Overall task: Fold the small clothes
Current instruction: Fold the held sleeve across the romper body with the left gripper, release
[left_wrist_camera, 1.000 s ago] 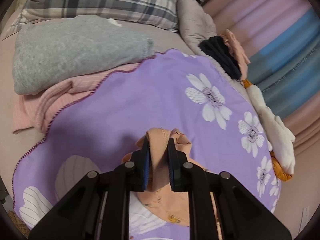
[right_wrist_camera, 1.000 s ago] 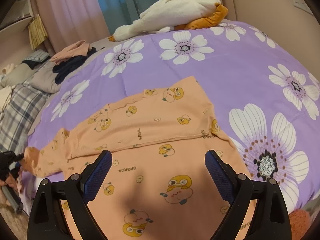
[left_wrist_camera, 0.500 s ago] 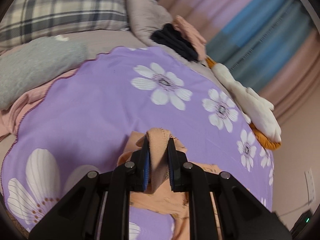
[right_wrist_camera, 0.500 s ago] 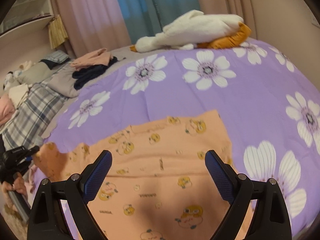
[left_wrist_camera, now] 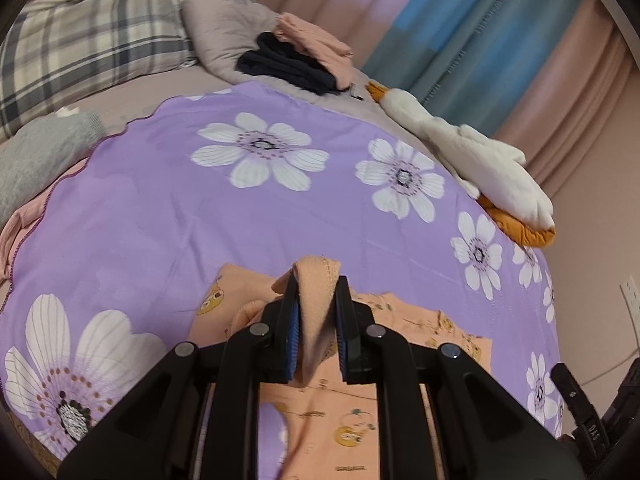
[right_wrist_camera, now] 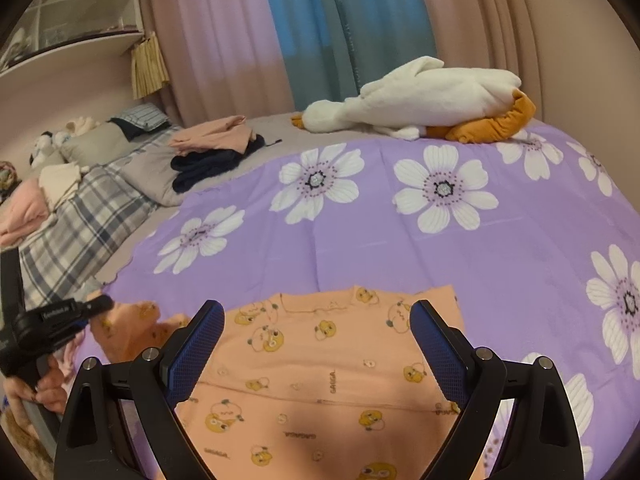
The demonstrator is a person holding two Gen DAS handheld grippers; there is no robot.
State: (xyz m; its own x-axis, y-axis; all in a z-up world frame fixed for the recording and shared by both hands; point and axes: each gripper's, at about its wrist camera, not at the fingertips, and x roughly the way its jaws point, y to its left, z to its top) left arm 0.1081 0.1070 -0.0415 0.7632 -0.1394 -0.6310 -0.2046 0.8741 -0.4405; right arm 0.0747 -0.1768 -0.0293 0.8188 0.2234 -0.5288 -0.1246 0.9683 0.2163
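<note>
Our left gripper clamped on a peach garment fold, our right gripper wide apart above it, purple floral sheet, plush goose, possibly folded clothes behind.

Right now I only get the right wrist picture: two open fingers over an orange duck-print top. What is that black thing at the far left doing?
Observer: That is the left gripper. In its own camera, it is shut on a bunched, stitched edge of the orange garment.
Operator: Is that pinched bit lying flat on the purple quilt?
Observer: No. It stands up between the pads as a loop, and the purple quilt shows beyond it.
Operator: Anything else on the bed that I am missing?
Observer: Yes, a gray knit garment lies past the quilt's far left edge, below the plaid pillow.
</note>
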